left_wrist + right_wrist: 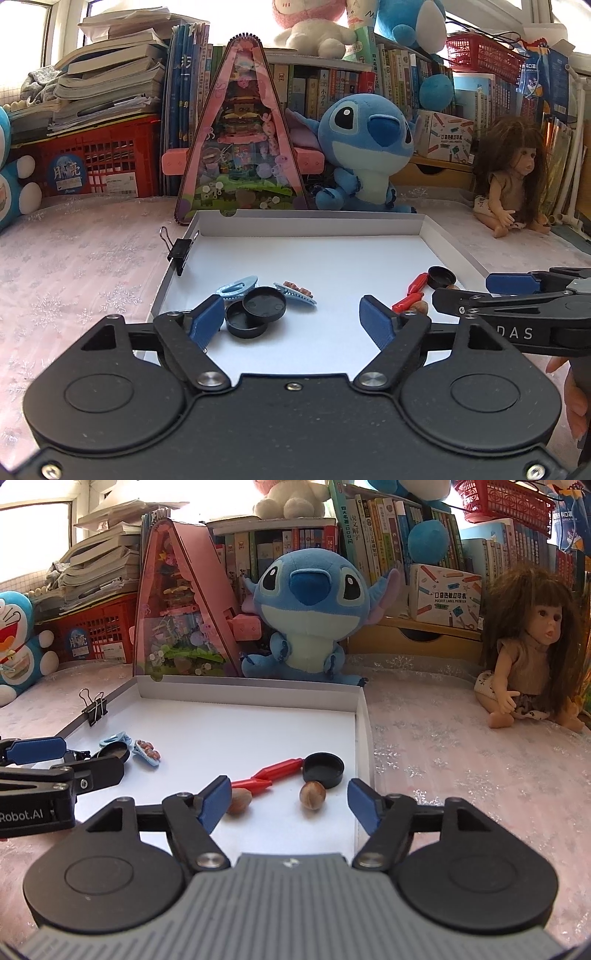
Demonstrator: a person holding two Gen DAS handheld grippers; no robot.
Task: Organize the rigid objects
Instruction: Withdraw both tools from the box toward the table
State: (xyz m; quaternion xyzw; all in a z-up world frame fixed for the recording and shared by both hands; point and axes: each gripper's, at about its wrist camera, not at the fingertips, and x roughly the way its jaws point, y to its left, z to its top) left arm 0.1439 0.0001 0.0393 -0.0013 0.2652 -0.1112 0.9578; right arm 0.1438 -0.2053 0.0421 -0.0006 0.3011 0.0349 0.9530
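Note:
A shallow white box point(314, 221) lies on the table. Near its left wall are two stacked black caps point(258, 310), a blue hair clip point(236, 288) and a decorated clip point(295, 291). My left gripper point(295, 317) hangs open just before the caps and grips nothing. At the right wall lie red plastic pieces point(277, 771), a black cap point(323, 770) and two nuts point(313, 794). My right gripper point(288, 797) is open above them, its pads pressing on nothing. The second nut point(240, 797) is partly hidden by the left finger. A binder clip point(180, 251) sits on the left wall.
A pink triangular toy case point(240, 140) and a blue plush point(369, 147) stand right behind the box. A doll point(528, 657) sits at the right. Books, red crates point(96, 158) and shelves line the back. A pale patterned cloth point(461, 775) covers the table around the box.

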